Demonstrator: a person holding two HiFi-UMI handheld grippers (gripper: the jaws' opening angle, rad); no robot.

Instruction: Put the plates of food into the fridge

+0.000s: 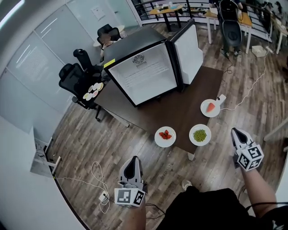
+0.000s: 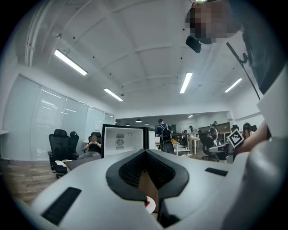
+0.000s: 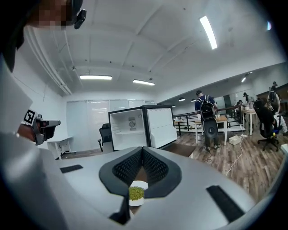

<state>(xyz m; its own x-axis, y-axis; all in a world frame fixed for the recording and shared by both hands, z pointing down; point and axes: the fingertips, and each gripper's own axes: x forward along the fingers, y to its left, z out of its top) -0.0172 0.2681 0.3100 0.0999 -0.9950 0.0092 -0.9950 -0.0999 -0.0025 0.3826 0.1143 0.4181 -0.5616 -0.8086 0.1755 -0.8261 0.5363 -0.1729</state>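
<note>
Though the black fridge (image 1: 144, 74) stood open, three round white food plates (image 1: 165, 136) sat on the brown table (image 1: 180, 112); the left gripper (image 1: 132, 164) and right gripper (image 1: 236, 132) were closed, empty.

Black office chairs (image 1: 77, 80) left; white cable (image 1: 254, 85) on wooden floor (image 1: 90, 148).

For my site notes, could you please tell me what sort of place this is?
Most likely an open-plan office: black swivel chairs, desks at the back, and long strip lights on the ceiling.
</note>
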